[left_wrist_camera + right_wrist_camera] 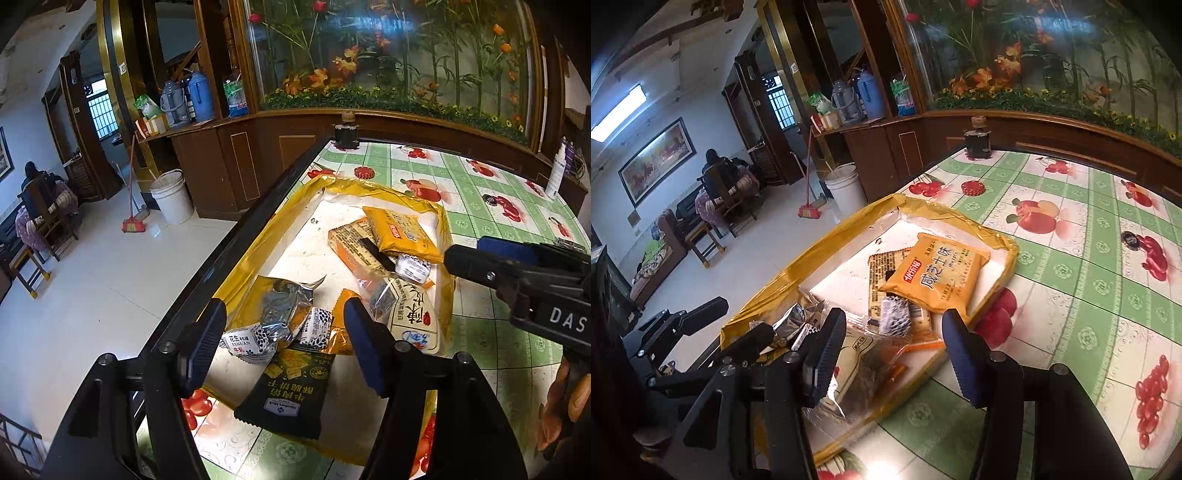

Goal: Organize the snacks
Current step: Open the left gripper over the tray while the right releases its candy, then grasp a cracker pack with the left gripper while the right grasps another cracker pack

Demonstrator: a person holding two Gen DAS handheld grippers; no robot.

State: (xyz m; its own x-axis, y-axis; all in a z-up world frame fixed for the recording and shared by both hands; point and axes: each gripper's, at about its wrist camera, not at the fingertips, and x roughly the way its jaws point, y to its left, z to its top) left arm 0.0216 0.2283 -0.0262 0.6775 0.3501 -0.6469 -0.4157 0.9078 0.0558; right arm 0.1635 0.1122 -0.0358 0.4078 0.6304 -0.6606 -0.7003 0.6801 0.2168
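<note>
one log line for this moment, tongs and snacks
left tongs: open, empty | right tongs: open, empty | shallow yellow-taped white tray: holds snacks | black biscuit packet: overhangs near rim

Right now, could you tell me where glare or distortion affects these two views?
Left wrist view: window glare on the glass panel; fisheye bends the table edge. Right wrist view: ceiling lamp blown out; glare spot on the near tablecloth.

Both grippers are matte black with silver round screw heads along the arms. The left gripper [284, 345] and right gripper [892, 354] carry ribbed dark-blue finger pads [364, 343]. White letters "DAS" mark the right one's body, gripped by bare fingers.
</note>
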